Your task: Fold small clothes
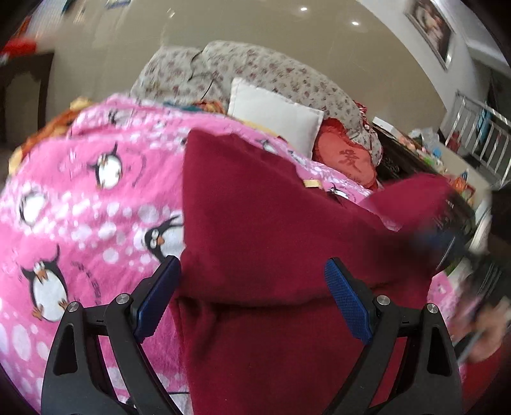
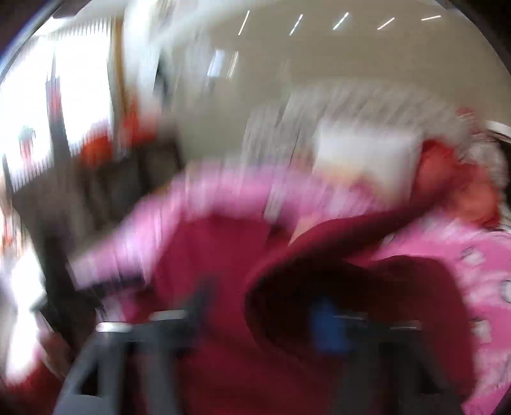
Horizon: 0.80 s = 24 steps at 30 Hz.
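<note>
Penguin blanket (image 1: 80,198), maroon garment (image 1: 271,223), white pillow (image 1: 271,111)

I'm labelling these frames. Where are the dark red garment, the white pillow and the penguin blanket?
dark red garment (image 1: 271,223), left wrist view, middle of its upper panel
white pillow (image 1: 271,111), left wrist view, its face
penguin blanket (image 1: 80,207), left wrist view, bare pink part

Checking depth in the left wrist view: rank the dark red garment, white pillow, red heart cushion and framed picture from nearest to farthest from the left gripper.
1. Dark red garment, between the left gripper fingers.
2. Red heart cushion, beyond, right.
3. White pillow, just behind the cushion; close call.
4. Framed picture, far wall, upper right.
</note>
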{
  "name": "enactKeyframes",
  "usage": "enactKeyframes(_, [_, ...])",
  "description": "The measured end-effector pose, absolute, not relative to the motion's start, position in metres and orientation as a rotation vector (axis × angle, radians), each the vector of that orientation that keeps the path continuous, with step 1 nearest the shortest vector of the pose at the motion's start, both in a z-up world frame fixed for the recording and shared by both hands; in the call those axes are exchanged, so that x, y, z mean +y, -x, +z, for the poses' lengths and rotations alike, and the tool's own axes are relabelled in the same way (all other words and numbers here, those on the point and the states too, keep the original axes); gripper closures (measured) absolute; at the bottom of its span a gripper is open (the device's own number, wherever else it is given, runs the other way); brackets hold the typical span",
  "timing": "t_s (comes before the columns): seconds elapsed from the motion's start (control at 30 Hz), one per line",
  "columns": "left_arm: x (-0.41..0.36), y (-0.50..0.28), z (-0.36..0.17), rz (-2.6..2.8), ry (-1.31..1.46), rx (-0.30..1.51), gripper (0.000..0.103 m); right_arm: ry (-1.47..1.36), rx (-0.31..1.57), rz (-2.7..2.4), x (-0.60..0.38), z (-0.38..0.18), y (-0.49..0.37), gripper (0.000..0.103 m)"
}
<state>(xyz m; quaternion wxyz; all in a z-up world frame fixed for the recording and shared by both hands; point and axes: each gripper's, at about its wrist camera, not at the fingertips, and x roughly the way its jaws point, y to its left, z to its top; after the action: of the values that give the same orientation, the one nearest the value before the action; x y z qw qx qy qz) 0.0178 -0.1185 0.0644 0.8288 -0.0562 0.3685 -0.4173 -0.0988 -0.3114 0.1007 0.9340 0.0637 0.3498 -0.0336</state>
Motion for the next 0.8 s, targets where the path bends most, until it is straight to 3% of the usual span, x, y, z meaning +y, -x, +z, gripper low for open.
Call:
enactKeyframes(0.03, [-0.116,-0.020,0.062,-0.875,0.133,0.793,0.011,-0.100,0.820,-0.062,-0.298,0.078,0.084,0.039])
enactKeyframes(0.1, [-0.113,-0.021,0.060,-0.867,0.150,0.802,0.011,-0.089,0.813,-0.044,-0.291,0.069,0.089,0.039])
enactKeyframes(0.47, [-0.137,-0.004,0.071,-0.920,0.130,0.789,0.011,-0.421,0.414,-0.136,-0.369,0.111,0.186,0.039])
enactKeyframes(0.6, [-0.157,-0.024,0.084,-0.906,0.266,0.845,0.011,-0.547,0.363,-0.139,-0.398,0.108,0.205,0.038])
enactKeyframes(0.8, [-0.214,-0.038,0.105,-0.883,0.070,0.779,0.011,-0.679,0.306,-0.113,-0.426,0.103,0.223,0.038])
